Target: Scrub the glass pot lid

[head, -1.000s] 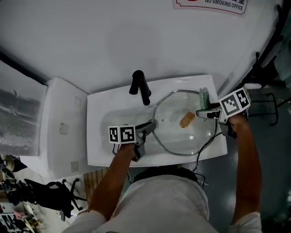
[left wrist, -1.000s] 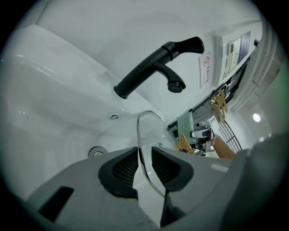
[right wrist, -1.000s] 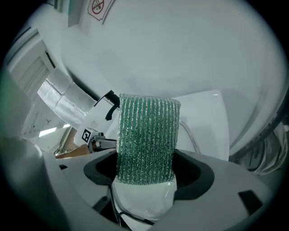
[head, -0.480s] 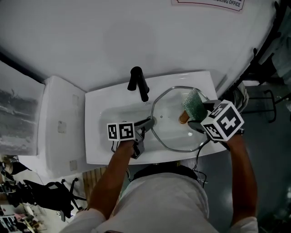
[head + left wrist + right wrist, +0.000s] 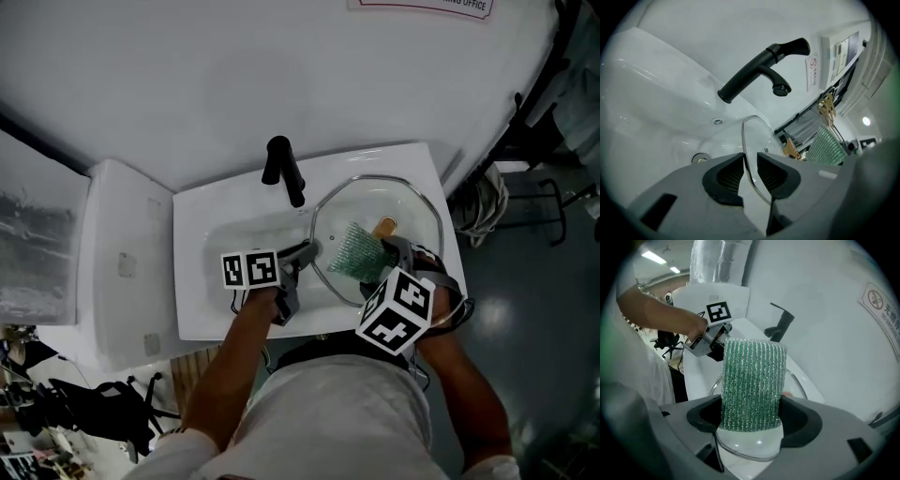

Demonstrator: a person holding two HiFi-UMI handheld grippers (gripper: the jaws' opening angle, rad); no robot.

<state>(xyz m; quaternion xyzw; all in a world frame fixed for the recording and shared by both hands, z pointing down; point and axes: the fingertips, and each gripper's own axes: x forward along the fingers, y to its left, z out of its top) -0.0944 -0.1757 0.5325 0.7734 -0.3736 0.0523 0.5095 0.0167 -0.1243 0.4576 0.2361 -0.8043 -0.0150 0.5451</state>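
The glass pot lid (image 5: 412, 217) with its wooden knob (image 5: 385, 227) stands tilted in the white sink (image 5: 202, 281). My left gripper (image 5: 307, 254) is shut on the lid's metal rim (image 5: 748, 154) at its left edge, one pad on each side of the glass. My right gripper (image 5: 376, 259) is shut on a green scrub pad (image 5: 354, 249), which lies over the lid's glass left of the knob. In the right gripper view the pad (image 5: 752, 380) sticks out upright between the jaws above the lid (image 5: 754, 448).
A black faucet (image 5: 284, 171) rises behind the basin, close to the lid's upper left. The drain (image 5: 699, 159) sits in the basin floor. A white cabinet (image 5: 122, 262) adjoins the sink's left; cables (image 5: 481, 208) hang at its right.
My right gripper swung from the sink's right edge to the front of the lid and rolled over, bringing the green pad onto the glass. The left gripper and lid stayed put.
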